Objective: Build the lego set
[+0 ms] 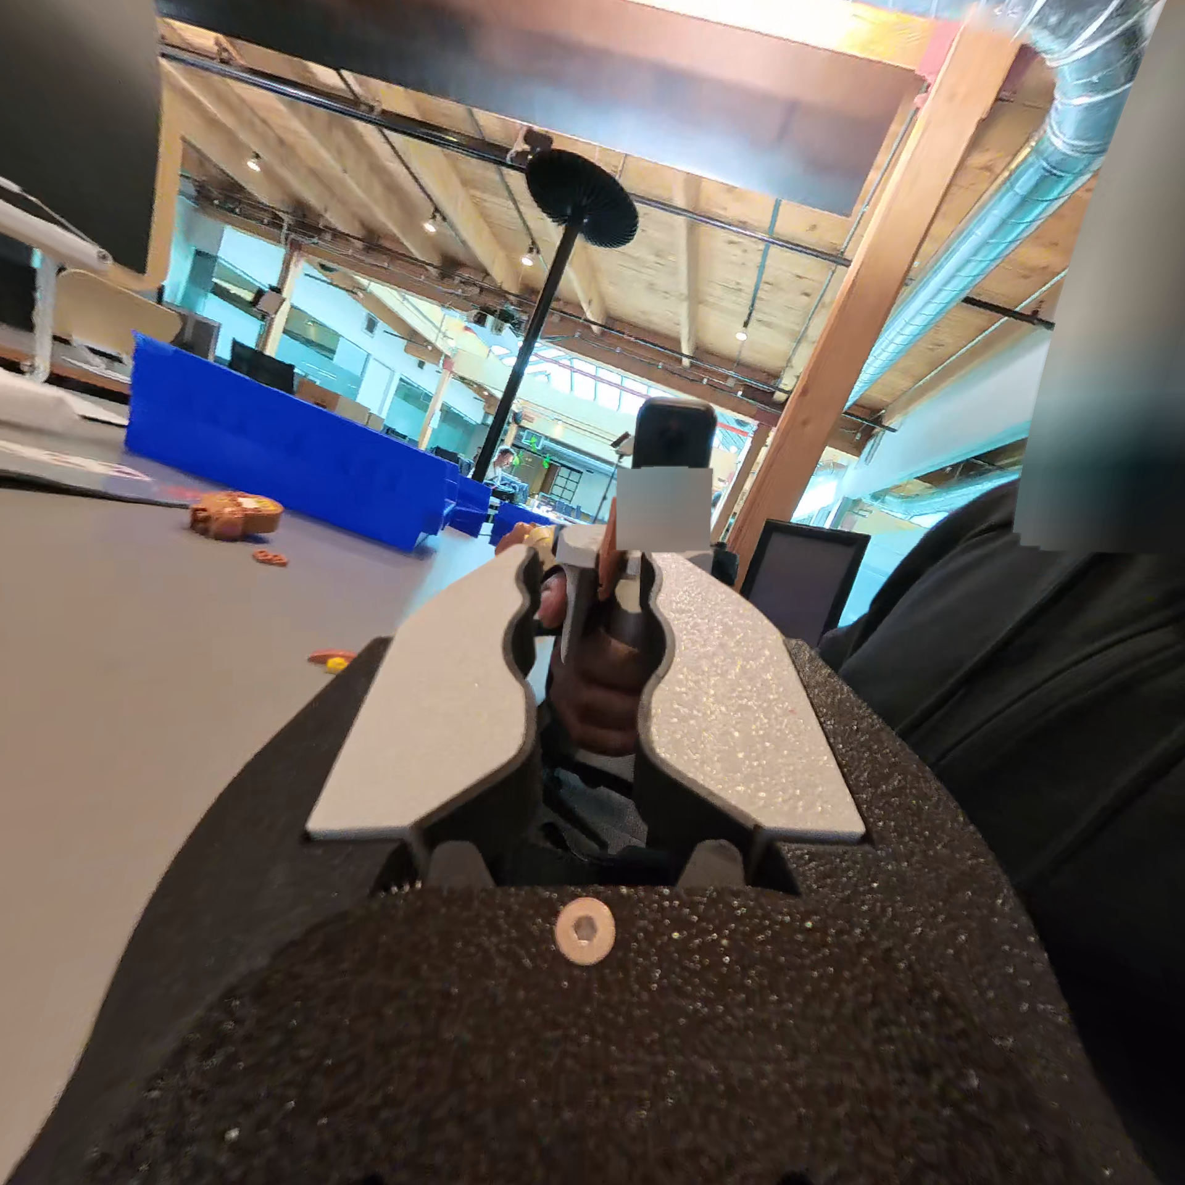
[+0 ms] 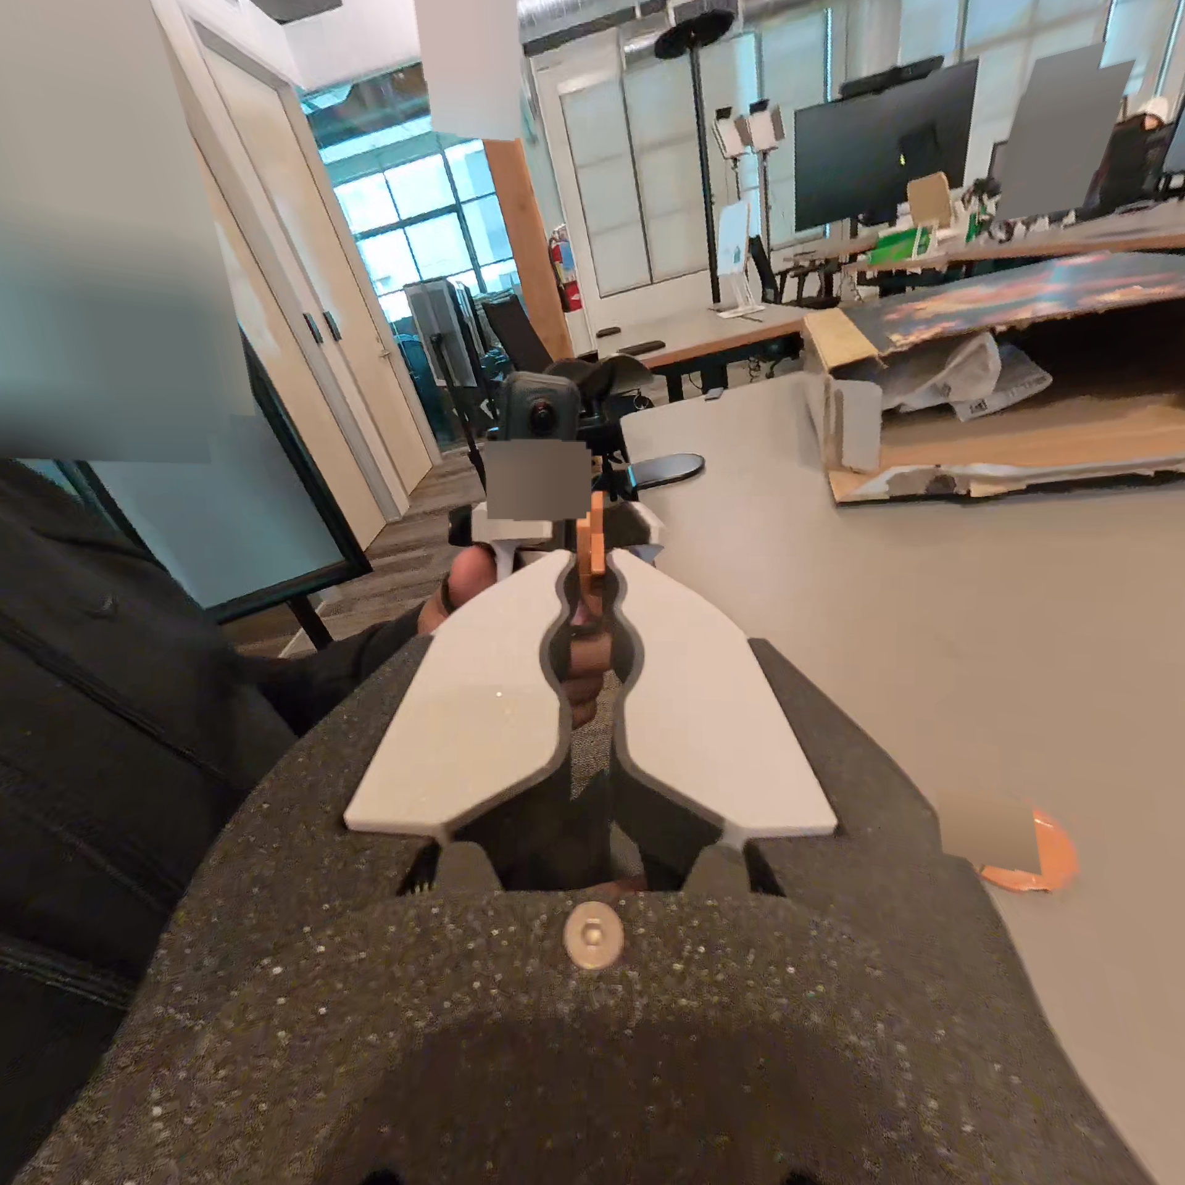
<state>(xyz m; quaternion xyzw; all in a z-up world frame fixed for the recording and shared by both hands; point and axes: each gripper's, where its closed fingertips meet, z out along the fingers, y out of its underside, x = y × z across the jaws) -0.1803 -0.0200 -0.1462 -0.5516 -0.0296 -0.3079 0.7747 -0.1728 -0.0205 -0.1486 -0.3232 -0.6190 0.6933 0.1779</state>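
In the left wrist view, our left gripper faces the right gripper head-on above the grey table, its fingertips close around a thin orange-brown lego piece; whether it grips that piece we cannot tell. Left of the left gripper lie a brown lego build and scattered small pieces, before a blue bin.

In the right wrist view, our right gripper is clenched on the orange piece. Right of it an open cardboard box rests on the table.
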